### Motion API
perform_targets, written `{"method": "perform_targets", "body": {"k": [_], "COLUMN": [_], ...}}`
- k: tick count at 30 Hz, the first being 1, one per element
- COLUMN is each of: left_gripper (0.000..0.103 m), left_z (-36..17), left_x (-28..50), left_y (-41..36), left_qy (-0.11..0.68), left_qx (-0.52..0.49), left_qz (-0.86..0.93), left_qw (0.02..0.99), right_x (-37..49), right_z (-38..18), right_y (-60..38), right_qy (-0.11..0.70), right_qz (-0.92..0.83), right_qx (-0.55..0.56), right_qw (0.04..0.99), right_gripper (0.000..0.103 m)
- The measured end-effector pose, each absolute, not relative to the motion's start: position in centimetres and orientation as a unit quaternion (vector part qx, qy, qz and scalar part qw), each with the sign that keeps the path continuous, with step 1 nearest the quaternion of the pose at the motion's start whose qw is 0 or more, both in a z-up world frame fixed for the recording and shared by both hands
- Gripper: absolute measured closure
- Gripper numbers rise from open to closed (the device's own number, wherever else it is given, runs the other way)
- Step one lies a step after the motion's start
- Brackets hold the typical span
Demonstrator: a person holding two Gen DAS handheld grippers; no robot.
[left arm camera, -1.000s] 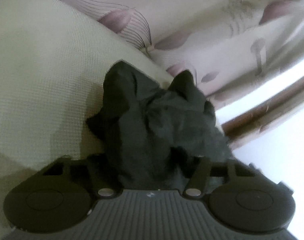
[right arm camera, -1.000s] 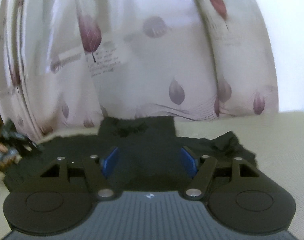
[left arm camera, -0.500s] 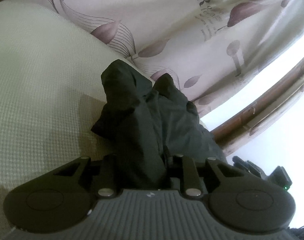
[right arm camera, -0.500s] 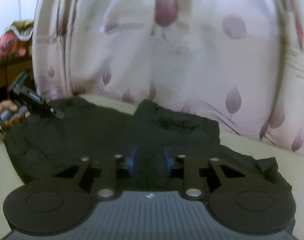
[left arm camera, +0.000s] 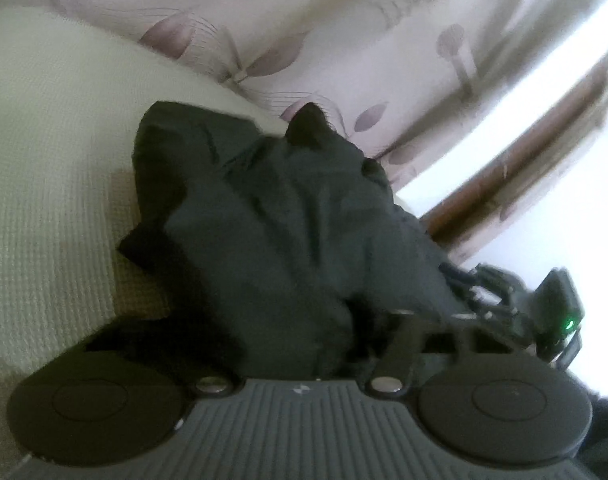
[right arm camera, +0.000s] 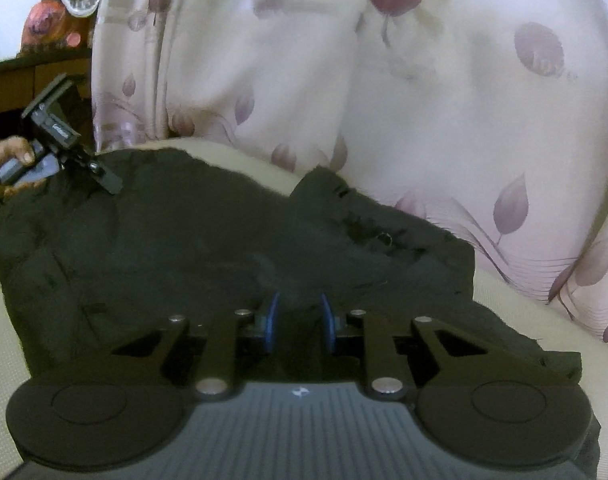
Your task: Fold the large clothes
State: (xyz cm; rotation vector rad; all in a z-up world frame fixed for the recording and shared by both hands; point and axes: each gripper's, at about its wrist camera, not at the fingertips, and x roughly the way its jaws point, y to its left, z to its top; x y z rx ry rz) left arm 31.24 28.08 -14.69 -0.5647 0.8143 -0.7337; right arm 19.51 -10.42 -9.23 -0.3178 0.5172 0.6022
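Gripping the dark garment with both left tongs and right tongs clenched on cloth, the fold step awaits a coordinated lift-over.

Both wrist views close, low over same dark garment, facing curtain.
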Motion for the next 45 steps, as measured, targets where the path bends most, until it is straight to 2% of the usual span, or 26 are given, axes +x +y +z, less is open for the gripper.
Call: {"method": "perform_targets", "body": {"k": [2, 4, 9, 18, 20, 22, 30, 37, 42, 45], "left_gripper": [0.062, 0.069, 0.071, 0.071, 0.071, 0.073, 0.073, 0.073, 0.065, 0.064], "left_z": [-14.5, -14.2, -14.1, -14.8, -14.8, -14.3, -6.1, 1.6, 2.8, 1.7], "left_x": [30.7, 29.7, 28.0, 27.3, 26.9, 26.4, 23.3, 22.3, 23.3, 23.9], "left_y": [28.0, 28.0, 28.1, 29.2, 29.4, 29.6, 27.0, 20.6, 14.6, 11.6], "left_qy": [0.368, 0.351, 0.338, 0.331, 0.326, 0.318, 0.293, 0.309, 0.375, 0.403], "left_qx": [-0.282, -0.297, -0.331, -0.361, -0.388, -0.42, -0.436, -0.413, -0.399, -0.383], "left_qz": [-0.338, -0.329, -0.303, -0.299, -0.298, -0.291, -0.304, -0.318, -0.297, -0.292], "left_qw": [0.819, 0.825, 0.827, 0.819, 0.809, 0.798, 0.795, 0.795, 0.782, 0.778], "right_x": [19.9, 20.3, 20.1, 17.2, 17.5, 17.3, 17.3, 13.8, 11.5, 11.2], "right_z": [-10.7, -12.2, -11.7, -10.2, -12.4, -13.8, -13.4, -12.7, -13.0, -13.2], "right_y": [-9.9, -9.8, -9.5, -10.0, -9.2, -8.3, -7.9, -4.1, -2.9, -4.2], "right_qy": [0.259, 0.275, 0.279, 0.217, 0.231, 0.228, 0.269, 0.3, 0.351, 0.382], "right_qz": [0.289, 0.288, 0.286, 0.307, 0.316, 0.314, 0.281, 0.272, 0.323, 0.372], "right_qx": [-0.173, -0.144, -0.154, -0.231, -0.269, -0.268, -0.15, -0.036, 0.156, 0.214], "right_qw": [0.905, 0.906, 0.904, 0.897, 0.88, 0.882, 0.909, 0.914, 0.865, 0.818], "right_gripper": [0.081, 0.083, 0.083, 0.084, 0.097, 0.1, 0.1, 0.1, 0.1, 0.1]}}
